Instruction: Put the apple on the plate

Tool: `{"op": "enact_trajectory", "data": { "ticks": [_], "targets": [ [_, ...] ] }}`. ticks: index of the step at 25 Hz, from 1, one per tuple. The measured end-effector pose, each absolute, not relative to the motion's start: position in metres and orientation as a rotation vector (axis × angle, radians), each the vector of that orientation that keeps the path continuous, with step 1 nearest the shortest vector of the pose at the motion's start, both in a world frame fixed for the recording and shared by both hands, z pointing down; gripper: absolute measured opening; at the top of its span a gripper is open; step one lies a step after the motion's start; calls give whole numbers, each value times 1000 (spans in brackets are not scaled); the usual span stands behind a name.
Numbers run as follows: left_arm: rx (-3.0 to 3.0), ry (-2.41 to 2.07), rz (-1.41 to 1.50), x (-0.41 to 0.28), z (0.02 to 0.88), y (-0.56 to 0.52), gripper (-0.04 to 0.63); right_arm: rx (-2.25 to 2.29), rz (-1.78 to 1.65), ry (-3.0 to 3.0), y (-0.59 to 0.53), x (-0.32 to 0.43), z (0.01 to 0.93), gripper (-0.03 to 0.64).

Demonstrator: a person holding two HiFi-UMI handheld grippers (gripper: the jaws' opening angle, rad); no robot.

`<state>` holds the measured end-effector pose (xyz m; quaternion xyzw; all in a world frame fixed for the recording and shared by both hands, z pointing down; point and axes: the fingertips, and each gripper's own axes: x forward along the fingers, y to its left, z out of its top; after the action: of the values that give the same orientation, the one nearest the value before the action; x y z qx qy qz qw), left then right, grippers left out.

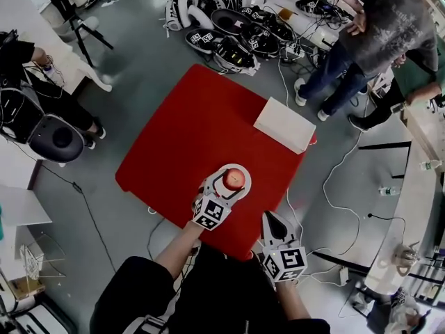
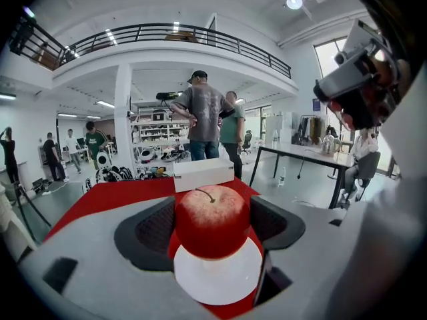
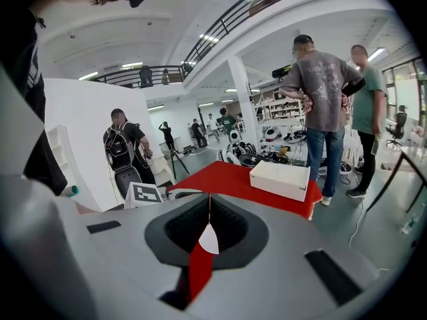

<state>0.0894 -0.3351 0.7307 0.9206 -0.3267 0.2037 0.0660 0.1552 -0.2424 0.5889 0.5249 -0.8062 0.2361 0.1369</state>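
Pinching the apple [image 2: 212, 227] between its spread jaws, your left hand-held gripper [image 1: 233, 180] holds it directly over the white plate [image 2: 220, 283] on the red counter [image 1: 188, 131]. Your right hand-held gripper [image 3: 209, 212] is pressed together, empty, just beside.

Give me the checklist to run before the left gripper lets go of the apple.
1. Apple sits between the left gripper's fingers: ok.
2. Apple is over the plate: ok.
3. Apple already rests on the plate: cannot tell.
4. Right gripper is off to the side of the plate, fingers together: ok.
5. White box stands apart from the plate: ok.
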Motion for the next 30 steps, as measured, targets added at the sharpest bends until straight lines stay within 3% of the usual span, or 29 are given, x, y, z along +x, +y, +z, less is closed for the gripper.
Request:
{"op": "enact_trajectory", "data": {
  "ticks": [15,30],
  "targets": [
    [2696,-962,717,98,815,-340,345,1559,705,-2250,-231,178,599,11],
    [2690,-900,707,100,825,-335,367,1572,704,-2234,-217,178,599,11]
  ]
}}
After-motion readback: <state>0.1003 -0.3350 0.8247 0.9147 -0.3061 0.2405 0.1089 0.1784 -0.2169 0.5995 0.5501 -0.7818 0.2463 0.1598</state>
